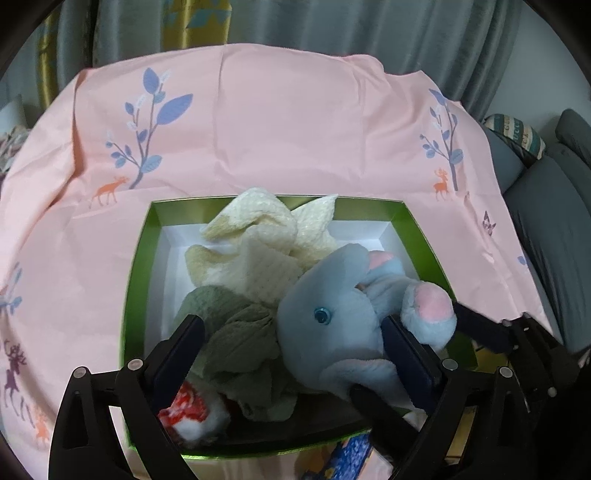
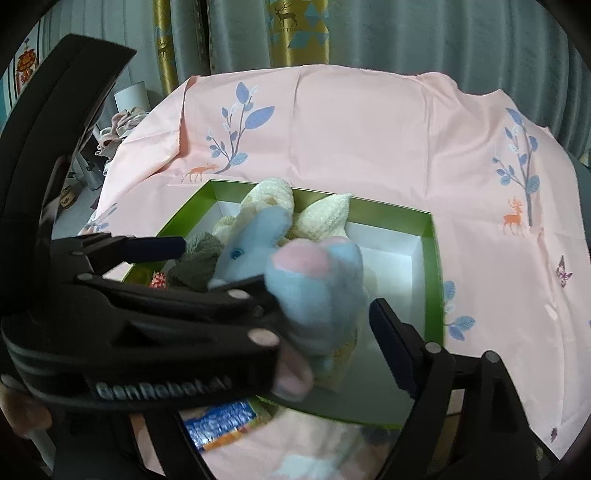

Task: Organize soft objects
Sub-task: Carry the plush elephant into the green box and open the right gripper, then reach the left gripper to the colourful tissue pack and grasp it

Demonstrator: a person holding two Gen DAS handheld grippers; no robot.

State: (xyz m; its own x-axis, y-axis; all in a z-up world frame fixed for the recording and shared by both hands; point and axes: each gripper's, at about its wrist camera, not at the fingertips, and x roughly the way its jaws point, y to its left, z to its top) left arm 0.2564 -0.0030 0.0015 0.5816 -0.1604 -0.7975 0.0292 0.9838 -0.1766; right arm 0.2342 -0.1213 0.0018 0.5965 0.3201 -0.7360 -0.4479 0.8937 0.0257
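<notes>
A green box with a white inside (image 1: 137, 266) (image 2: 432, 258) sits on the pink cloth. It holds a cream towel (image 1: 258, 243) (image 2: 328, 210), a green cloth (image 1: 236, 332) (image 2: 199, 258), a red-and-white item (image 1: 188, 410) (image 2: 158, 279) and a blue plush elephant (image 1: 332, 314) (image 2: 258, 236). My left gripper (image 1: 295, 343) is open, its fingers either side of the green cloth and the elephant's head; it also shows in the right wrist view (image 2: 221, 266). My right gripper (image 2: 325, 321) is open around the elephant's pink-soled foot (image 2: 314, 280); one of its fingers shows in the left wrist view (image 1: 476, 325).
The pink printed cloth (image 1: 295, 129) (image 2: 369, 129) covers the table. Curtains (image 1: 332, 26) hang behind. A grey sofa with a striped cushion (image 1: 517, 133) stands at the right. A blue-and-orange packet (image 2: 218, 424) lies in front of the box.
</notes>
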